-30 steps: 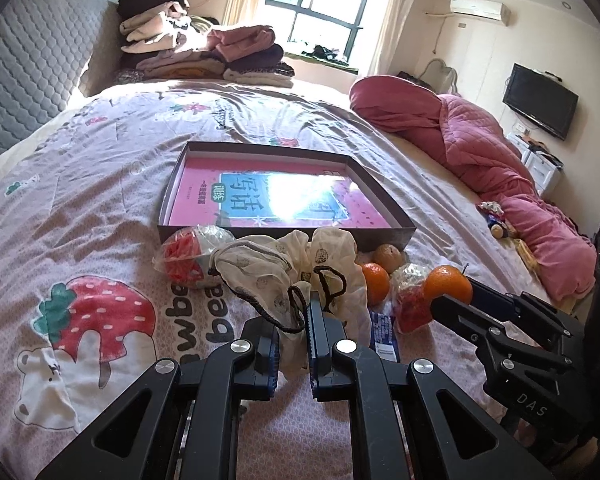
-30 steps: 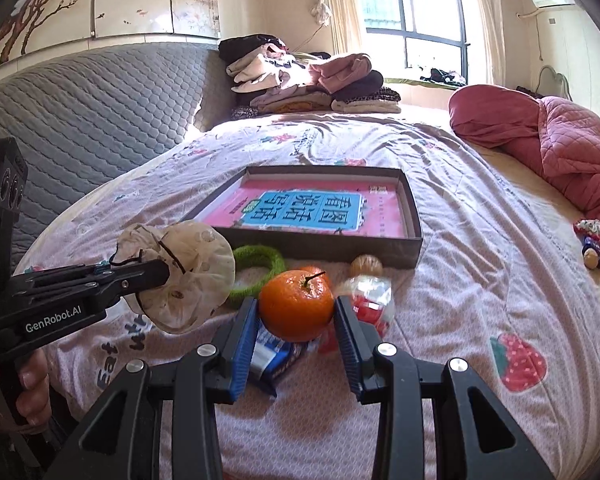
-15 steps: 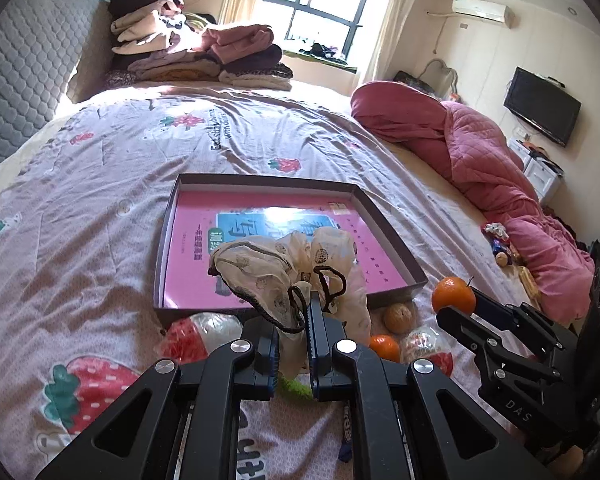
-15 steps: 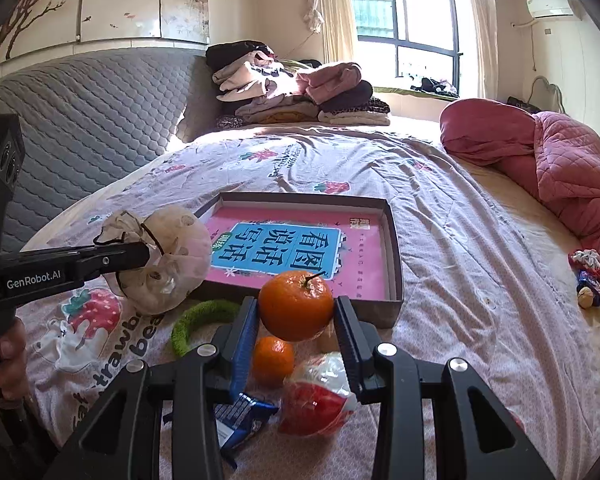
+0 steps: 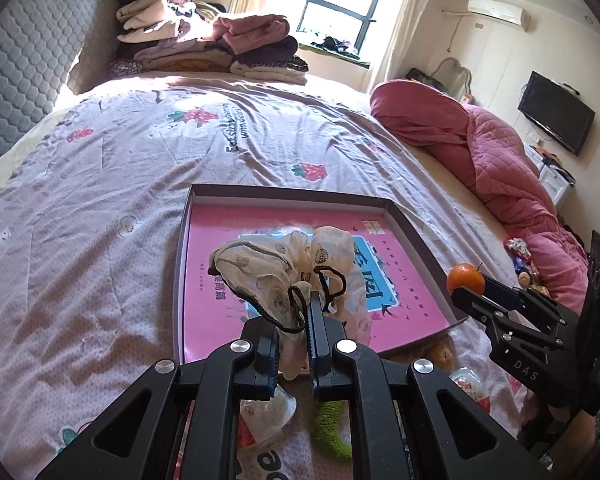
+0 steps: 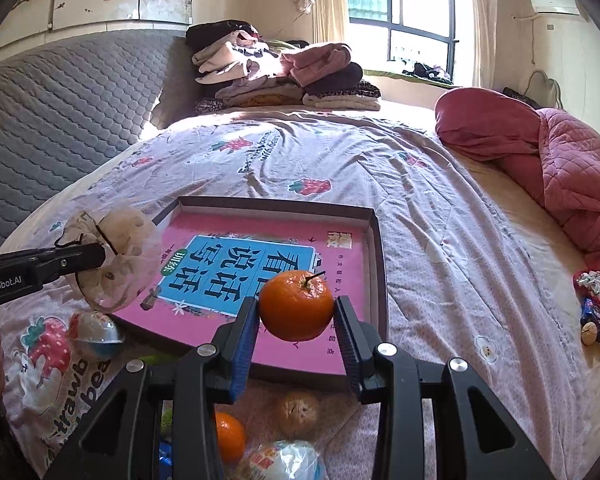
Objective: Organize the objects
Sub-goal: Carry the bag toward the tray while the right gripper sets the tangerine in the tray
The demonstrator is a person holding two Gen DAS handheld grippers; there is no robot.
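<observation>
A shallow dark box (image 5: pixel 288 193) (image 6: pixel 374 236) with a pink and blue printed bottom lies on the bed. My left gripper (image 5: pixel 293 316) is shut on a cream drawstring pouch (image 5: pixel 260 268) and holds it above the box's near left part; the pouch also shows in the right wrist view (image 6: pixel 120 256). My right gripper (image 6: pixel 296 312) is shut on an orange tangerine (image 6: pixel 296 306) above the box's near right part; the tangerine also shows in the left wrist view (image 5: pixel 465 279).
On the bedspread near the box lie a second tangerine (image 6: pixel 229 436), a brownish fruit (image 6: pixel 298 410), wrapped snacks (image 6: pixel 282 460), a green ring (image 5: pixel 332 424) and a small clear-lidded cup (image 6: pixel 96 334). A pink quilt (image 6: pixel 572 168) lies right, folded clothes (image 6: pixel 284 76) at the back.
Both grippers have moved forward and up over the box, carrying the pouch and the tangerine. The loose items on the bedspread now lie below and behind the fingertips.
</observation>
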